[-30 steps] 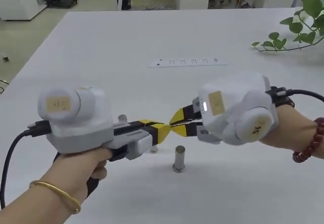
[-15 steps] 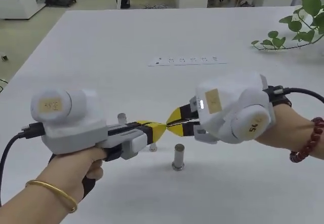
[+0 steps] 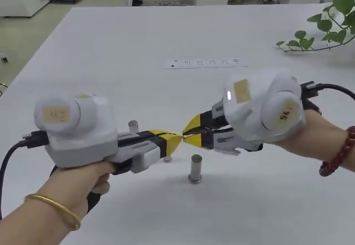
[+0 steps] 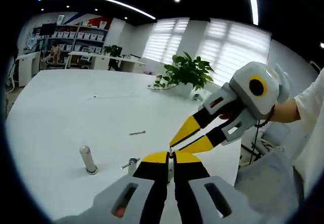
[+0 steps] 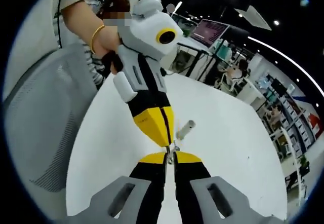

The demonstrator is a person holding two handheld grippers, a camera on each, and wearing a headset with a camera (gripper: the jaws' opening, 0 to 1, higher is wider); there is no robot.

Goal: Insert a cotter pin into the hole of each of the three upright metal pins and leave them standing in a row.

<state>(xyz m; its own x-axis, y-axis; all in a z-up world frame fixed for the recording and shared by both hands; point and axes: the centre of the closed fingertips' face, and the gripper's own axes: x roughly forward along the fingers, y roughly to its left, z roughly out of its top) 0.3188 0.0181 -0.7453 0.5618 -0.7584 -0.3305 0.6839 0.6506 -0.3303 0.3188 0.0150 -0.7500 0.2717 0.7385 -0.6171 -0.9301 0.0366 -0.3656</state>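
Both pairs of jaws are pressed together, tip to tip, on one thin cotter (image 4: 171, 156). The left gripper (image 3: 177, 140) and right gripper (image 3: 189, 137) meet in the air, likely to re-seat the cotter for threading. Below on the table (image 3: 249, 40) stand the front pin (image 3: 195, 168), middle pin (image 3: 167, 159) and back pin (image 3: 133, 126). A spare cotter (image 4: 136, 132) lies beyond. Whether any hole is filled cannot be told.
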